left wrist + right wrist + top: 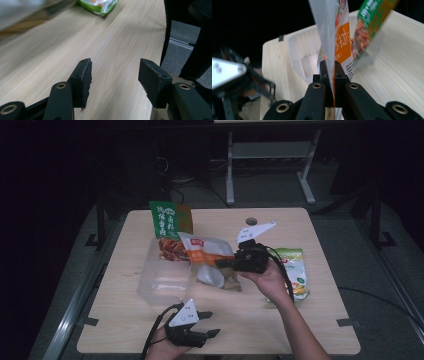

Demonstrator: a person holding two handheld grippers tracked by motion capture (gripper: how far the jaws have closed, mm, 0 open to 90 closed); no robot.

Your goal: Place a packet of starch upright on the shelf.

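Note:
My right gripper (pixel 221 263) hangs above the middle of the table, shut on the edge of a white and orange snack bag (pixel 206 256). In the right gripper view the jaws (pixel 331 72) pinch the bag (pixel 342 37), which hangs upright over the table. A clear plastic container (pixel 165 277) stands just left of it, with a green and red snack bag (pixel 167 227) leaning at its far end. Near the front edge my left gripper (pixel 212 323) is open with nothing between its jaws (pixel 115 80).
A green and white snack bag (pixel 294 270) lies flat on the wooden table (pixel 300 330) at the right, under the right forearm. Its corner (pixel 100 5) is ahead of the left jaws. Dark floor and a desk frame (pixel 270 160) lie beyond the table.

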